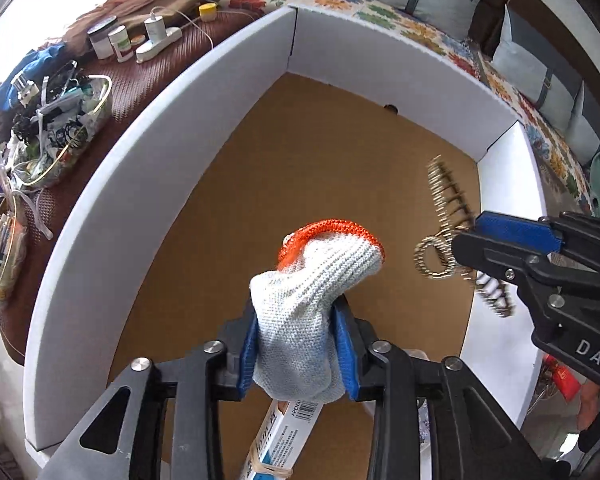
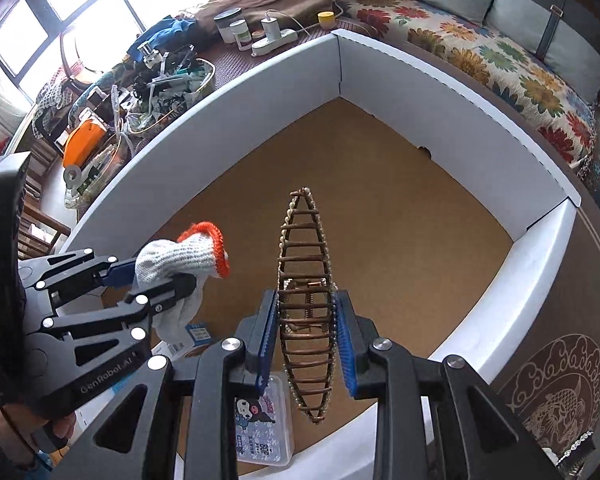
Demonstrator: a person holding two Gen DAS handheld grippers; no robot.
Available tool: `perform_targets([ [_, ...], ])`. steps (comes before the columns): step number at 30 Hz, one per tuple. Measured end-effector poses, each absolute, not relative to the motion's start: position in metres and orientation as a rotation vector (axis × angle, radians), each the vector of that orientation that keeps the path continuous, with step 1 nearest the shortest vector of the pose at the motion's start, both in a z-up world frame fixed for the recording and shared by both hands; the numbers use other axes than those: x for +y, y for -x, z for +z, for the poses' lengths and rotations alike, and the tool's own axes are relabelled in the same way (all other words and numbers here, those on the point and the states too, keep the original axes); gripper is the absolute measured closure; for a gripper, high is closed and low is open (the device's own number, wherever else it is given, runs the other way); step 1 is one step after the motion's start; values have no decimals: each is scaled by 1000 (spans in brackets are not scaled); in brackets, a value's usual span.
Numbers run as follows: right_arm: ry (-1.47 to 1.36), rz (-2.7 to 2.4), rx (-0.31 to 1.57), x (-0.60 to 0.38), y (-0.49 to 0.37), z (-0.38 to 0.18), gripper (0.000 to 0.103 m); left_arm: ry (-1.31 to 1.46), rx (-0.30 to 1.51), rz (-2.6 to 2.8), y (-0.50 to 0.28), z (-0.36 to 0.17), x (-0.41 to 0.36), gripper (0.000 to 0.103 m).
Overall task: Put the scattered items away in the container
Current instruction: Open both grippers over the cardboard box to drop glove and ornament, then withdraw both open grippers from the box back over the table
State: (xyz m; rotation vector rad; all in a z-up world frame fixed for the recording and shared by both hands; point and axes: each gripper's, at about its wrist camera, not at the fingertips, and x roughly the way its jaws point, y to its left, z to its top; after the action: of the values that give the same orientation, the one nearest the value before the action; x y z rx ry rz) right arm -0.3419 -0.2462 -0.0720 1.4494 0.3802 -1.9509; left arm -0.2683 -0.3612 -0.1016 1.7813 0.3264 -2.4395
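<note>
My left gripper (image 1: 298, 354) is shut on a white knitted glove with an orange cuff (image 1: 312, 300) and holds it above the white-walled box (image 1: 112, 184) with a brown cardboard floor. The glove also shows in the right wrist view (image 2: 180, 264). My right gripper (image 2: 306, 344) is shut on a bronze hair claw clip (image 2: 306, 280) and holds it over the same box (image 2: 260, 92). The clip shows at the right of the left wrist view (image 1: 448, 216). Both grippers hang side by side, apart, over the box.
A small white carton (image 1: 284, 436) and a clear plastic case with a cartoon sticker (image 2: 266, 428) lie on the box floor near its front edge. Left of the box, a brown mat holds jars (image 1: 114, 42), a power strip (image 1: 158, 42) and a clear tub of clutter (image 1: 60, 128). A floral-covered sofa (image 2: 500, 64) lies behind.
</note>
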Motion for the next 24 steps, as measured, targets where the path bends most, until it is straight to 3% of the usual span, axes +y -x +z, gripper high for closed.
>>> perform_targets([
  [1,-1451,-1960,377,-247,344,-74,64,-1789,334,-2433,269,-104,-362,36],
  [2,-1449,-1969,370,-247,346,-73,55,-1763,338,-2435,269,-102,-364,6],
  [3,-1446,-1976,361,-246,347,-72,53,-1733,334,-2439,268,-99,-366,0],
  [14,-1262,-2193,236,-197,310,-5,53,-1487,342,-2535,220,-32,-362,0],
  [21,-798,-2455,163,-80,206,53,53,-1401,297,-2766,158,18,-263,0],
  [24,-723,-2628,172,-22,160,52,53,-1357,245,-2877,133,34,-204,0],
])
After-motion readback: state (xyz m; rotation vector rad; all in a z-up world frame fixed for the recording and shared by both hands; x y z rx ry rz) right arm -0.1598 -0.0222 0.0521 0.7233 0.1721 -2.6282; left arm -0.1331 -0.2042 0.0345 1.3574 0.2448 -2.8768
